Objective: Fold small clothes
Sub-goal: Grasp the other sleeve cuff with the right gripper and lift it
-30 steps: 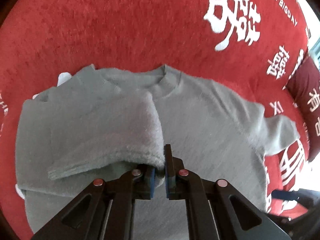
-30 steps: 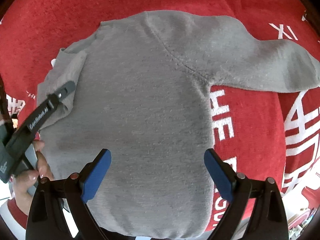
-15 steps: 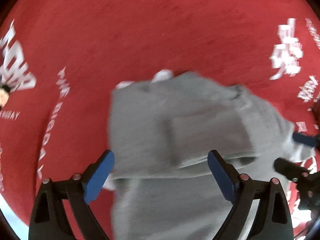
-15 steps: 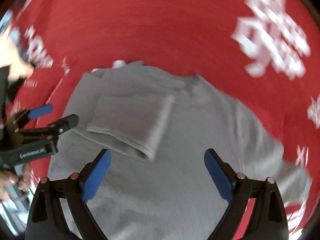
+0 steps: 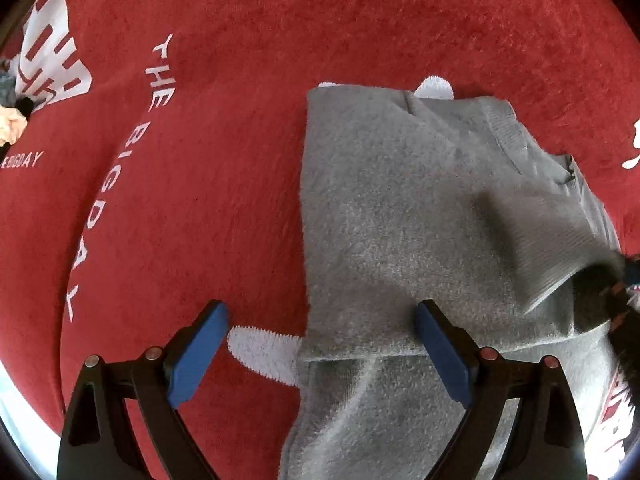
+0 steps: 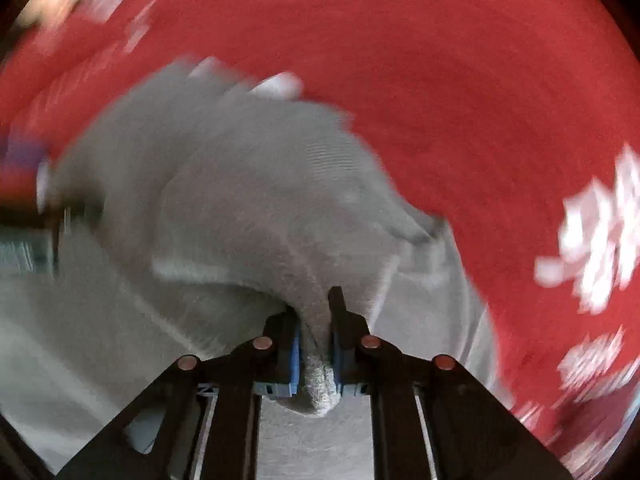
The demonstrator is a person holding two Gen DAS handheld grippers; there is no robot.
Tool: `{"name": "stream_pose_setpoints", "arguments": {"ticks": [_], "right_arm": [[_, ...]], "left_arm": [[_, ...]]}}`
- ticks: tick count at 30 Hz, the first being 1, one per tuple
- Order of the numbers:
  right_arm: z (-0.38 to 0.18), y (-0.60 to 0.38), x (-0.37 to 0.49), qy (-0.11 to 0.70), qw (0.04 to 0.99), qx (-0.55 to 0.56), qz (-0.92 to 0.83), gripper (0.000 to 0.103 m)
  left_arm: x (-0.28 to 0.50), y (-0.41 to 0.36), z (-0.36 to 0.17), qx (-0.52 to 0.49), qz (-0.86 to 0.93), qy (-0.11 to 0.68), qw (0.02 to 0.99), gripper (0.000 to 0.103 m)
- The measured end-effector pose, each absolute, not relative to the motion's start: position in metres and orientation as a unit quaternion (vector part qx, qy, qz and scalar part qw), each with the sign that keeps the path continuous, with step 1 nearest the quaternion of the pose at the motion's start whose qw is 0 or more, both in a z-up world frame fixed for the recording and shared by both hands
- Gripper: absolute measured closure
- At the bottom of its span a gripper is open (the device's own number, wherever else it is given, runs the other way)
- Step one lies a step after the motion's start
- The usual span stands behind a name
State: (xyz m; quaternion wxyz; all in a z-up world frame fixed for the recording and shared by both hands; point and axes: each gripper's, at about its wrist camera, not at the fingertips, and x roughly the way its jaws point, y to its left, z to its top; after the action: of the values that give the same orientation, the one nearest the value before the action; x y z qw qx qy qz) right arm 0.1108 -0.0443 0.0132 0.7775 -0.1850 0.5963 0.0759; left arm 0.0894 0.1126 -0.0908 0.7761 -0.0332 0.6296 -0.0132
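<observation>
A small grey sweater (image 5: 400, 220) lies on a red cloth, its left side folded inward over the body. My left gripper (image 5: 320, 356) is open and empty, its blue pads straddling the folded left edge just above the cloth. My right gripper (image 6: 314, 344) is shut on a fold of the grey sweater (image 6: 256, 208), the folded sleeve, and holds it lifted over the body. The right wrist view is motion-blurred. The right gripper shows in the left wrist view as a dark blur (image 5: 612, 292) at the sleeve cuff.
The red cloth (image 5: 200, 140) with white lettering covers the whole surface. A white printed mark (image 5: 264, 348) pokes out under the sweater's left edge. A hand shows at the far left edge (image 5: 10, 126).
My left gripper let go of the folded sleeve, opened and swung left. My right gripper, open before, has closed on the sleeve fold and is moving fast.
</observation>
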Motion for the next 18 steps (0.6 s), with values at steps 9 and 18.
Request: {"name": "stream_pose_setpoints", "arguments": {"ticks": [9,18], "right_arm": [[-0.005,-0.217,0.074,0.606,0.747,0.268,-0.051,0.091],[-0.023,-0.275,0.035,0.575,0.701,0.417,-0.066,0.076]], "left_arm": [[0.087,0.109,-0.096,-0.027,-0.007,0.629,0.777,0.006],[0.091,0.102,-0.098,-0.031,0.003,0.641,0.767,0.000]]}}
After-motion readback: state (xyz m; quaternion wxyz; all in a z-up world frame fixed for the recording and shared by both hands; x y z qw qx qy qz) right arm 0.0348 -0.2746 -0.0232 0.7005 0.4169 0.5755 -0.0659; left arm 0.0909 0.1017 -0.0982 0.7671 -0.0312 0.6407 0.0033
